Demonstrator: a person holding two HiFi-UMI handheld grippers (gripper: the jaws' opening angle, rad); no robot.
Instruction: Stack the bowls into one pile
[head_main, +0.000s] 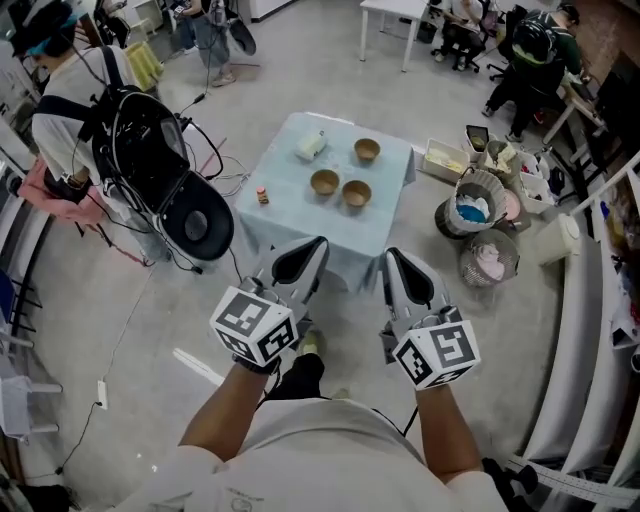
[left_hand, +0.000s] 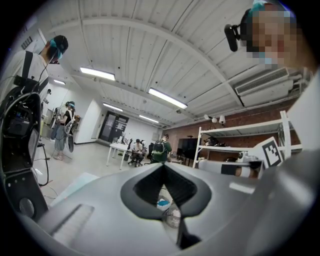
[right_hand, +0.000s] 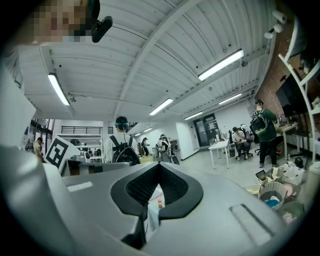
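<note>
Three brown bowls stand apart on a small table (head_main: 285, 215) with a pale blue cloth: one at the far right (head_main: 367, 150), one in the middle (head_main: 324, 182), one just right of it (head_main: 357, 193). All sit upright and empty. My left gripper (head_main: 316, 246) and right gripper (head_main: 392, 256) are held side by side close to my body, short of the table's near edge. Both are shut with nothing in them. In the left gripper view the left gripper (left_hand: 163, 166) points over the floor at the bins. The right gripper (right_hand: 159, 166) points towards the table.
A white object (head_main: 311, 146) lies at the table's far side and a small bottle (head_main: 262, 196) at its left edge. A person with a black backpack (head_main: 140, 140) stands left of the table. Two bins (head_main: 473, 206) (head_main: 490, 259) and white shelving (head_main: 600, 280) stand at the right.
</note>
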